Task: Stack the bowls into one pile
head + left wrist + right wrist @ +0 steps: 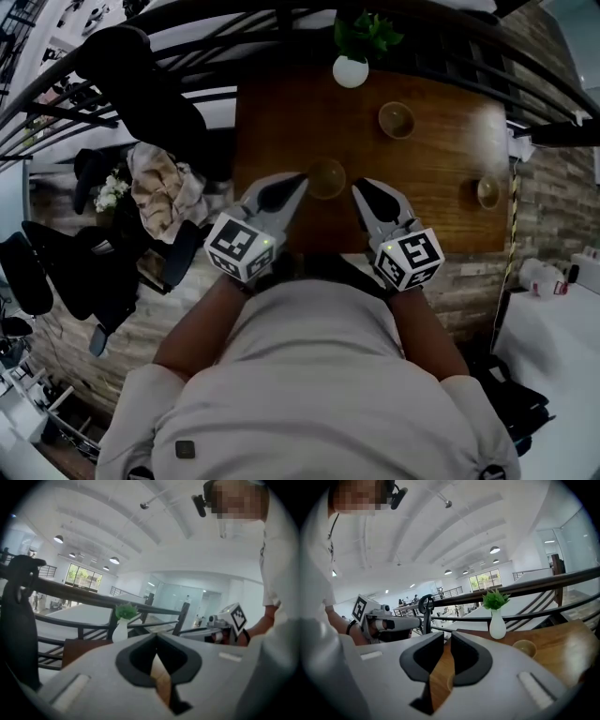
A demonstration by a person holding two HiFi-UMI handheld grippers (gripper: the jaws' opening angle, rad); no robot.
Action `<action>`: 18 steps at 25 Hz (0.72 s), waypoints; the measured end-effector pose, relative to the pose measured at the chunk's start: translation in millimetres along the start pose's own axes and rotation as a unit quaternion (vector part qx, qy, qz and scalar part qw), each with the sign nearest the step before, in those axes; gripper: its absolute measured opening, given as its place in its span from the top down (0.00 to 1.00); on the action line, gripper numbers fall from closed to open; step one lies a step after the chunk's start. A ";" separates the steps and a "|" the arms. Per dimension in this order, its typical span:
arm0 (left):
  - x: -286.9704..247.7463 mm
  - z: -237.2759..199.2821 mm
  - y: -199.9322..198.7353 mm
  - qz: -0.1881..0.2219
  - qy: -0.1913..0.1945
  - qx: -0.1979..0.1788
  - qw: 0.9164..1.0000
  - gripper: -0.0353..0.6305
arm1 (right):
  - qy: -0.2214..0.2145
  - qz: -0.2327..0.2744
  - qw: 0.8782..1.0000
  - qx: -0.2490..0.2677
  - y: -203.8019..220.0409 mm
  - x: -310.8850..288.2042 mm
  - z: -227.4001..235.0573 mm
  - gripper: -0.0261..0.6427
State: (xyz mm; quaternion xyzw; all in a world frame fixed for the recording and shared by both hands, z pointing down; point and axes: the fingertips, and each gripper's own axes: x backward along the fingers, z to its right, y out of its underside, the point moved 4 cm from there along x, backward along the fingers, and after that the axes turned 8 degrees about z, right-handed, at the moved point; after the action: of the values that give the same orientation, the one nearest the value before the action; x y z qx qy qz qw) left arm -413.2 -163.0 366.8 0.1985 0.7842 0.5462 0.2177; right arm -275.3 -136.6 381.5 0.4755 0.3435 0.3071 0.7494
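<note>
Three small brown bowls stand apart on the wooden table (281, 122): a near bowl (326, 178), a far bowl (397, 119) and a right bowl (487, 192) by the table's right edge. My left gripper (298, 180) hovers just left of the near bowl, and its jaws meet at the tips with nothing between them (156, 641). My right gripper (358, 190) hovers just right of that bowl. A narrow gap shows between its jaws (446, 641), with only table wood behind. One bowl (524, 648) appears right of the jaws in the right gripper view.
A white vase with a green plant (351, 70) stands at the table's far edge, before a dark railing (441, 47). Black chairs (141, 75) and a crumpled cloth (159, 187) lie left of the table. A brick wall face (553, 206) runs on the right.
</note>
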 end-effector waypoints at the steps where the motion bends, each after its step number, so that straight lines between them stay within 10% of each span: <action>1: -5.1 -6.1 6.0 -0.006 -0.005 0.006 1.000 0.94 | -0.001 -0.009 1.000 -0.005 5.4 -5.9 7.7 0.88; 18: -60.6 -78.2 127.4 -0.116 -0.041 0.062 0.990 0.94 | -0.016 -0.148 0.985 -0.082 128.7 -74.6 100.6 0.76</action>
State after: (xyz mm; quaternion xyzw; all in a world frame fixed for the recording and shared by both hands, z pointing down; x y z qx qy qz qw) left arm -397.5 -215.1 518.6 0.1417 0.8244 0.4592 0.2991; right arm -254.2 -199.5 548.3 0.3611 0.3716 0.2118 0.8287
